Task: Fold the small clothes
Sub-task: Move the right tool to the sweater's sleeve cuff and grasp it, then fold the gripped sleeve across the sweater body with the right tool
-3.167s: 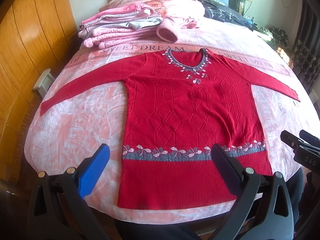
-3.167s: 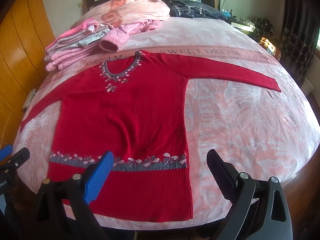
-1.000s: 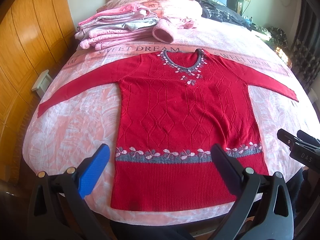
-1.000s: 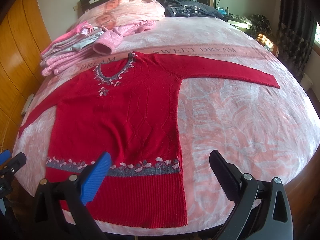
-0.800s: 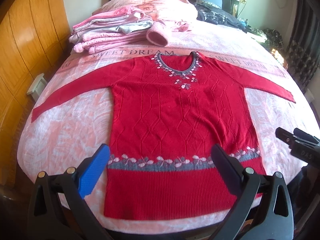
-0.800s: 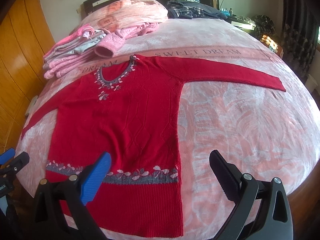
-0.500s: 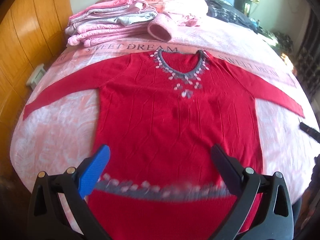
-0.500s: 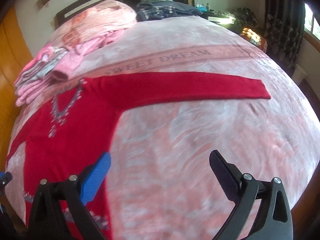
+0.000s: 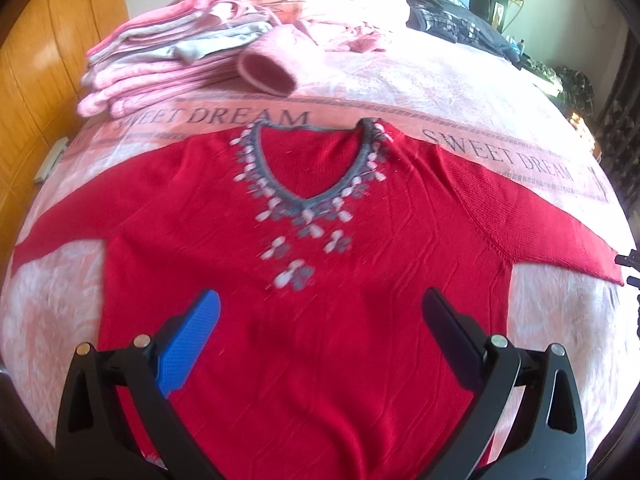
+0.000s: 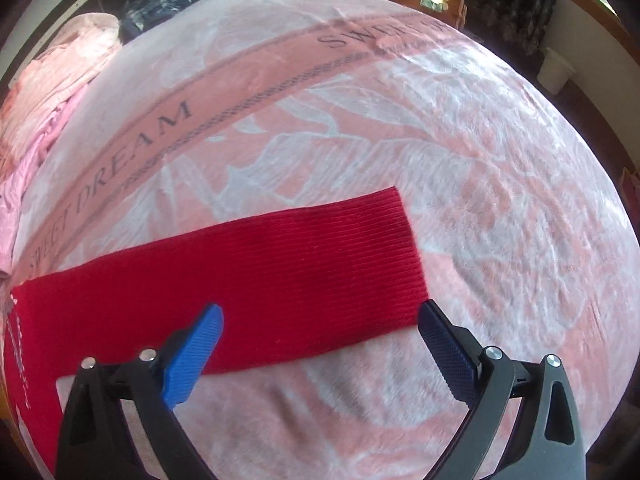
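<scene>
A red knitted sweater (image 9: pixel 320 320) with a grey V-neck trimmed in pale flower shapes lies flat, front up, on a pink and white bedspread (image 9: pixel 440 92) printed with the words SWEET DREAM. Its neckline points toward the head of the bed, just short of the printed band, and its body runs down toward the foot edge.

The left gripper (image 9: pixel 320 328) hangs over the middle of the sweater's chest, below the flower trim. Its jaws are spread wide, a blue pad on one finger and a black pad on the other, with nothing between them but the red knit lying underneath; whether the fingertips touch the cloth cannot be told.

The right gripper (image 10: pixel 320 332) is over the sweater's sleeve (image 10: pixel 248 268), which stretches straight out toward the bed's right edge. This claw is also wide apart and grips nothing. Its blue finger sits over the lower edge of the sleeve, and its black finger sits just beside the lower corner of the ribbed cuff, at the cuff's end. Bare bedspread lies beyond the cuff.

At the far left corner of the bed, a stack of folded pink and grey clothes (image 9: pixel 168 64) rests beside a rolled pink knit piece (image 9: pixel 268 70).
</scene>
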